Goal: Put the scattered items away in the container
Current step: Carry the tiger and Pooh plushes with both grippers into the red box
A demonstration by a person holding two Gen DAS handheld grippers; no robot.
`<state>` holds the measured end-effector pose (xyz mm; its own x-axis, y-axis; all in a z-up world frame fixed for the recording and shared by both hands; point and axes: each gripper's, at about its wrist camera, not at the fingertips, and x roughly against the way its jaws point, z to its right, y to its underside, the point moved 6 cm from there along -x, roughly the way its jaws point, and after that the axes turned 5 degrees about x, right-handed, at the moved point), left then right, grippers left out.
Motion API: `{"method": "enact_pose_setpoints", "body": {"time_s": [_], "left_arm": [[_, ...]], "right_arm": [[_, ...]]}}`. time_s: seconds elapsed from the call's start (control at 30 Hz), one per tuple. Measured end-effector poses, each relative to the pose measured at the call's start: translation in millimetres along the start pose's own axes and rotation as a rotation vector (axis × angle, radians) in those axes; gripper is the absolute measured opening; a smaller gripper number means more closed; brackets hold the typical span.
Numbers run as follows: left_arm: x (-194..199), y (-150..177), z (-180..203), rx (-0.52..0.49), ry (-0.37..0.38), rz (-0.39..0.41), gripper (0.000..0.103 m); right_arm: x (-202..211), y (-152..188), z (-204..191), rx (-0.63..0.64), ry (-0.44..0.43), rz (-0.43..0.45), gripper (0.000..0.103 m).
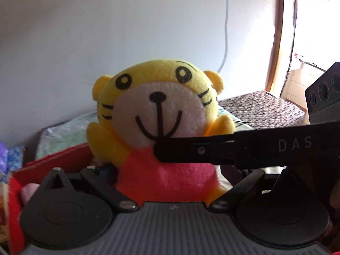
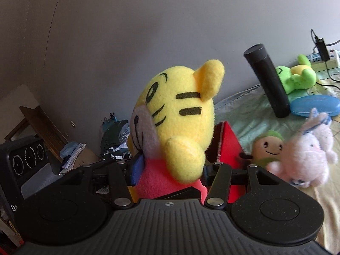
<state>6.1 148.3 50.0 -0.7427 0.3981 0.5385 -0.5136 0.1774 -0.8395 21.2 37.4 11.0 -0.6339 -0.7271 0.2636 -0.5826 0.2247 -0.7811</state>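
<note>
A yellow tiger plush point(image 1: 157, 114) with a red body is held upright between both grippers, beside the red container point(image 1: 61, 159). My left gripper point(image 1: 167, 176) is closed around its red body. My right gripper point(image 2: 170, 170) is shut on the same plush point(image 2: 180, 123) from the side; its finger point(image 1: 191, 152) crosses the plush's chest in the left wrist view. The red container's wall point(image 2: 228, 142) stands just behind the plush. Scattered on the bed are a pink bunny plush point(image 2: 306, 155), a small brown-faced green plush point(image 2: 267, 146) and a green frog plush point(image 2: 295, 74).
A black cylinder point(image 2: 267, 80) and a blue case point(image 2: 314, 106) stand on the bed at right, with a power strip point(image 2: 323, 59) behind. A patterned bench point(image 1: 261, 108) and bright doorway lie right. A pink item point(image 1: 29, 191) sits in the container.
</note>
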Motion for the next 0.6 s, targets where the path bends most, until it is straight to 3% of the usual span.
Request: {"method": "enact_pose_setpoints", "body": {"time_s": [0.37,0.6], "left_arm": [[0,23,-95,0.103,-0.106,-0.082,0.096],[-13,33,-133,0.108,-0.164,-0.124,0.096]], "right_arm": [[-96,27,-22,-0.192,-0.078,-0.139,0.055],[-140,38,-11,-0.403,-0.146,-0.233,0.055]]}}
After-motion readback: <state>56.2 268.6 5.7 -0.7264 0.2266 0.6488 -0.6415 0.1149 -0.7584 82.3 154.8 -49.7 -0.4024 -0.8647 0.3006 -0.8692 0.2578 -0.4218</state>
